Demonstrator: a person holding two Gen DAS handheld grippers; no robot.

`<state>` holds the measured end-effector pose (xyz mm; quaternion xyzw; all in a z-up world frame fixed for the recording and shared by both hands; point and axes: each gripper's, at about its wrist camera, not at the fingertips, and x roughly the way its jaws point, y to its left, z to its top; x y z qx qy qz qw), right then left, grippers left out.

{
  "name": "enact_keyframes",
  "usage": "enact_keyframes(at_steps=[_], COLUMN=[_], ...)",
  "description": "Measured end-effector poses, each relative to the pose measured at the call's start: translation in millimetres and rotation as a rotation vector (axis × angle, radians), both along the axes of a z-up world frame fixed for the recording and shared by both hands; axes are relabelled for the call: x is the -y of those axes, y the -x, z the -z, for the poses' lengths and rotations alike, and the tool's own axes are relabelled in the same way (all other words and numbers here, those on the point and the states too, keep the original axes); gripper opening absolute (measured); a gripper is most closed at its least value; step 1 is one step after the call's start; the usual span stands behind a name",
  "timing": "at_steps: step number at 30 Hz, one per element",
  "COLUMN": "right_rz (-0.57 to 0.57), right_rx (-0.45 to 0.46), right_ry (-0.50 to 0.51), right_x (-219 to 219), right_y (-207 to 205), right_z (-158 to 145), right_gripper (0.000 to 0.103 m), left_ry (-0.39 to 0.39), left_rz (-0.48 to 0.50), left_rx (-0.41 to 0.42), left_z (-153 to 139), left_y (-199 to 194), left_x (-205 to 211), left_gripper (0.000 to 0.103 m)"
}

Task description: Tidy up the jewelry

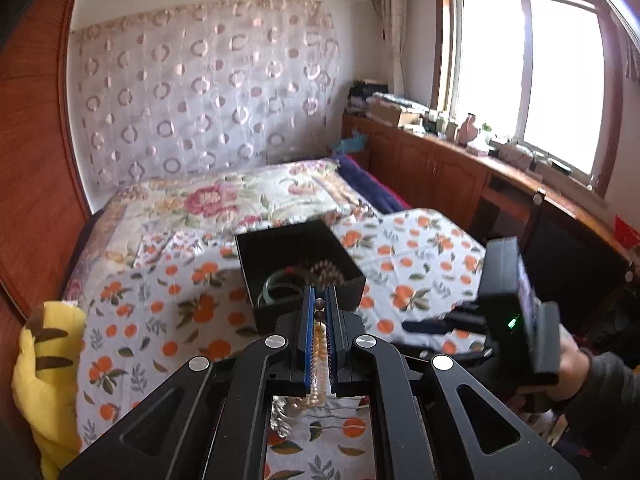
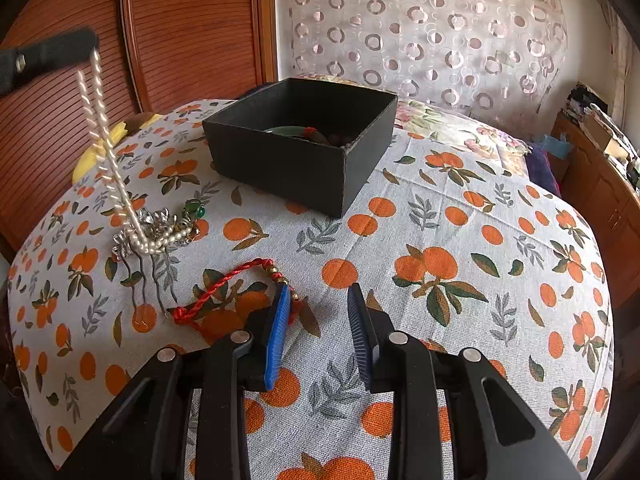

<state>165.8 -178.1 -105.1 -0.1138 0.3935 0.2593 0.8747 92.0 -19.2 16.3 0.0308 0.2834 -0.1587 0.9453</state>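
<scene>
From the left wrist camera, the left gripper (image 1: 320, 308) is closed down to a narrow slit, and a pearl necklace (image 1: 318, 354) runs along that slit between the blue pads, with two darker beads near the tips; the strand hangs down below the tool towards the orange-print cloth (image 1: 168, 320). Directly ahead, just beyond the fingertips, stands the black box (image 1: 288, 248), open at the top, with a green bangle (image 1: 276, 286) and some dark beads already lying inside. The tool appears aimed at the box so the strand can be carried over its wall and let go, which is probably the step in hand. At the right edge the right gripper (image 1: 428, 326) shows from the side, held in a hand (image 1: 576, 372). From the right wrist camera, the right gripper (image 2: 318, 308) is wide open and holds nothing, hovering low over the cloth (image 2: 440, 208); its left pad sits just beside a red cord bracelet (image 2: 224, 284), likely the next piece to take. Upper left, the left gripper (image 2: 90, 42) holds the necklace (image 2: 104, 132) high, two lines of pearls stretching down to a loop that rests on the cloth against a silver hair comb (image 2: 152, 232) and a green-stoned piece (image 2: 194, 208). Because the lower end lies tangled among these, lifting could drag the comb along. The box (image 2: 304, 148) stands behind them, near.
</scene>
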Motion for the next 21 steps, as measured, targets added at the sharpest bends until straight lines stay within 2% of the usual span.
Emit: enact_keyframes(at_steps=[10,16,18,19,20,21], right_rz=[-0.008,-0.038,-0.051,-0.057,-0.069,-0.078], right_rx=[-0.014,-0.016,-0.019,-0.021,-0.025,-0.028], right_ry=[0.008,0.032,0.030,0.028,0.028,0.033], right_x=[-2,-10,-12,-13,-15,-16], right_y=[-2,-3,-5,-5,-6,-7], right_z=[2,4,4,4,3,3], right_gripper=[0.032,0.034,0.028,0.023,0.010,0.008], left_ry=[0.016,0.008,0.003,-0.002,-0.006,-0.012], left_rz=[-0.011,-0.016,-0.015,-0.015,-0.015,-0.016], left_rx=[0.101,0.129,0.131,0.132,0.132,0.133], left_z=[-43,-56,-58,-58,-59,-59], left_y=[5,2,0,-1,-2,-4], left_x=[-2,-1,0,2,3,4], left_gripper=[0.004,0.004,0.004,0.004,0.004,0.004])
